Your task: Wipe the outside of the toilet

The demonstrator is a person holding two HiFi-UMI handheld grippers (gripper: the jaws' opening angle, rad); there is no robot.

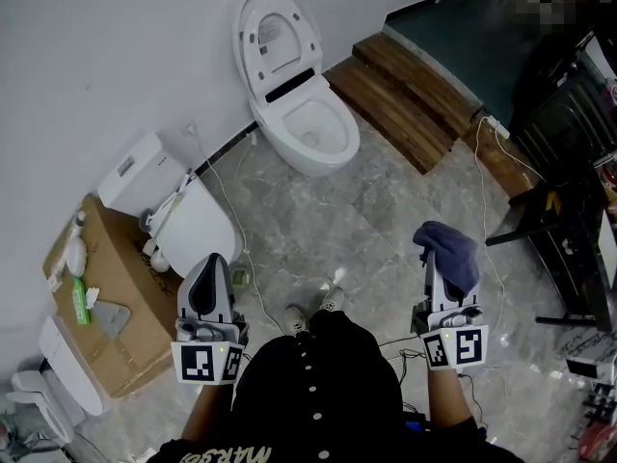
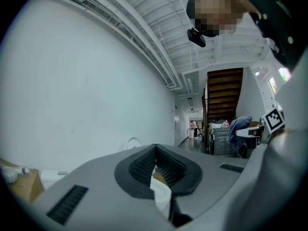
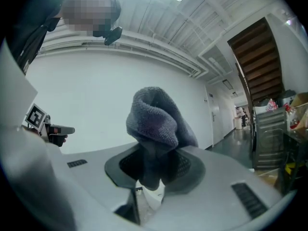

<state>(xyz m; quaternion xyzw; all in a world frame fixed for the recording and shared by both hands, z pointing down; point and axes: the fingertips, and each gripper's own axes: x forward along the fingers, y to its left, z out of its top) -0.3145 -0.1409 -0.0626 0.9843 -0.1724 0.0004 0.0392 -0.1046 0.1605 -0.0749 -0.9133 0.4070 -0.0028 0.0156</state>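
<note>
Entry, pre-contact. Standing on the grey stone floor (image 1: 386, 220); both grippers low in front of me.

R gripper (image 1: 434, 266): fingers clamped on a blue-grey cloth (image 1: 451, 249). The pinched part sits deep betw. the pads and the rest bunches up over the tips. Good hold for wiping, as the loose wad leads and the plastic should stay off the porcelain.

L gripper (image 1: 214, 266): fingers closed tip to tip, nothing betw. them. Looks parked as the spare hand, maybe for steadying the lid later.

Toilet (image 1: 307, 128): white, lid up, backed against the white wall, ahead and slightly L of centre. Well apart from both grippers; cloth not touching it. Wiping not started, by my read.

Other: wooden steps (image 1: 405, 95) just R of the bowl, so approach from the front/L looks roomier. Cardboard box (image 1: 116, 326) and spare toilet parts (image 1: 198, 225) lie along the wall to my L. Thin cables (image 1: 482, 201) cross the floor and could catch a foot.

Next: walk in, lead w. R, begin on the outer bowl.
</note>
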